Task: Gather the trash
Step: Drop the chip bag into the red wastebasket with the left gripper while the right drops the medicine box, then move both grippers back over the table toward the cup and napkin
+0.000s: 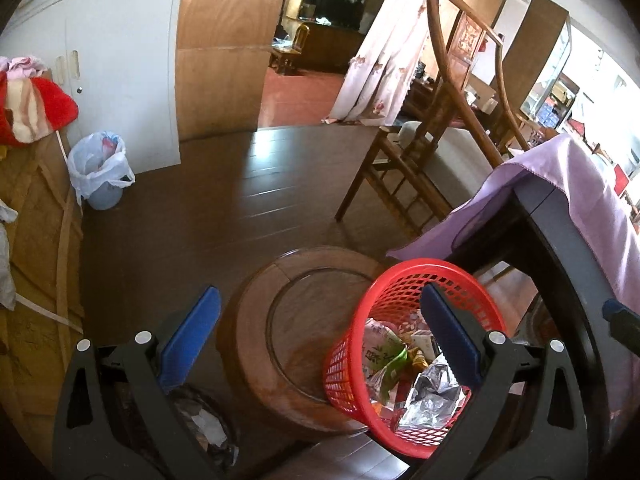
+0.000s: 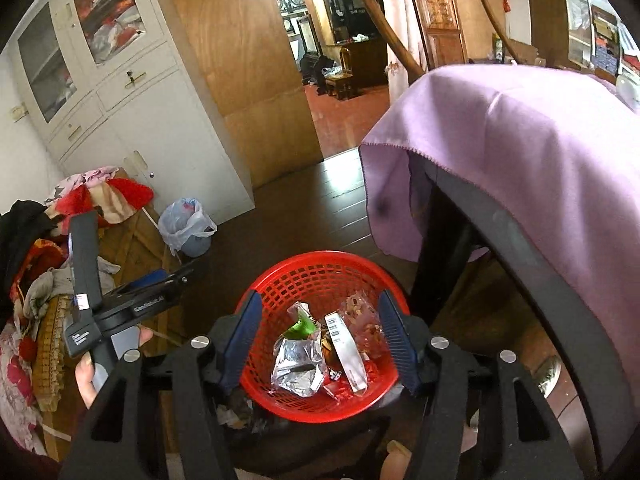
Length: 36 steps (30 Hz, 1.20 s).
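Hovering spread and empty, both grippers' fingers (image 2: 390, 336) frame the red trash basket (image 2: 316, 276) below.

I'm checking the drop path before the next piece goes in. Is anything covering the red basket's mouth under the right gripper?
Nothing visible does. The red basket is open-topped, with the right gripper open above it and nothing between its pads. Only the trash already inside, such as the foil wrapper, lies below.

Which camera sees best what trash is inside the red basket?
The right wrist view: it looks almost straight down into the red basket, showing the foil wrapper and other wrappers. In the left wrist view the basket looks tilted, and a gripper finger hides part of the trash.
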{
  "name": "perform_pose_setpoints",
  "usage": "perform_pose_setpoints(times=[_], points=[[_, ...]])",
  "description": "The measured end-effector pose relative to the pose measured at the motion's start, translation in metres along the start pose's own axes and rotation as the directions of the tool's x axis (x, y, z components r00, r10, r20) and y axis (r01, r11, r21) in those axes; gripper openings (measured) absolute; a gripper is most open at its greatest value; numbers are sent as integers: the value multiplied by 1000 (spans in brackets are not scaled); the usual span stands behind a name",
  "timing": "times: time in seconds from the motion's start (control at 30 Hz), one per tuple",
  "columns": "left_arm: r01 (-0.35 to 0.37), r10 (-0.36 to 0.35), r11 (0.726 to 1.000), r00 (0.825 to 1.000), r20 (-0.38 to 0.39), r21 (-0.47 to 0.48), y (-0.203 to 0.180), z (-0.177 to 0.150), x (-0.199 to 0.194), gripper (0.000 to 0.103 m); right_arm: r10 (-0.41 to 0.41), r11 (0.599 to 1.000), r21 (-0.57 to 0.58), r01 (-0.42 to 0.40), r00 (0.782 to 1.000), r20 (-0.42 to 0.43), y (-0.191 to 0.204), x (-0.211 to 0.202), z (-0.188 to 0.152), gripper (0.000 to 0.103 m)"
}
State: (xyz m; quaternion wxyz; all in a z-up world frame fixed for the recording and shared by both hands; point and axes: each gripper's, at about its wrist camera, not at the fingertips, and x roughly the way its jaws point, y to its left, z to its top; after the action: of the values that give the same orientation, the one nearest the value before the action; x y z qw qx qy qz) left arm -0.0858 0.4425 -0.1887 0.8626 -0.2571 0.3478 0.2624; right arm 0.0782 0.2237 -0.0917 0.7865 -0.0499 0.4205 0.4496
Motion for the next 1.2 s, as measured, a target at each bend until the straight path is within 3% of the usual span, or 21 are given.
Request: perform_pose_setpoints(times=[0.27, 0.47, 0.6, 0.83, 1.0, 1.2], points=[[38, -42, 998, 997, 64, 57, -29, 8, -30, 96, -30, 1000, 0, 30, 996, 80, -1, -46, -5, 63], [62, -82, 988, 987, 135, 140, -66, 15, -66, 96, -62, 998, 13, 61, 985, 164, -4, -91, -12, 69], [80, -118, 975, 977, 176, 209, -96, 15, -91, 96, -85, 996, 36, 79, 969, 234, -14, -127, -22, 80], [121, -194, 932, 962, 190, 342, -154, -3, -122, 96, -189, 980, 125, 153, 913, 362, -46, -195, -48, 95], [181, -257, 880, 959, 120, 440, -205, -30, -128, 96, -284, 954, 217, 209, 863, 418, -81, -240, -75, 97], [198, -277, 816, 959, 66, 544, -261, -59, -125, 96, -406, 905, 313, 289, 808, 428, -131, -282, -109, 97]])
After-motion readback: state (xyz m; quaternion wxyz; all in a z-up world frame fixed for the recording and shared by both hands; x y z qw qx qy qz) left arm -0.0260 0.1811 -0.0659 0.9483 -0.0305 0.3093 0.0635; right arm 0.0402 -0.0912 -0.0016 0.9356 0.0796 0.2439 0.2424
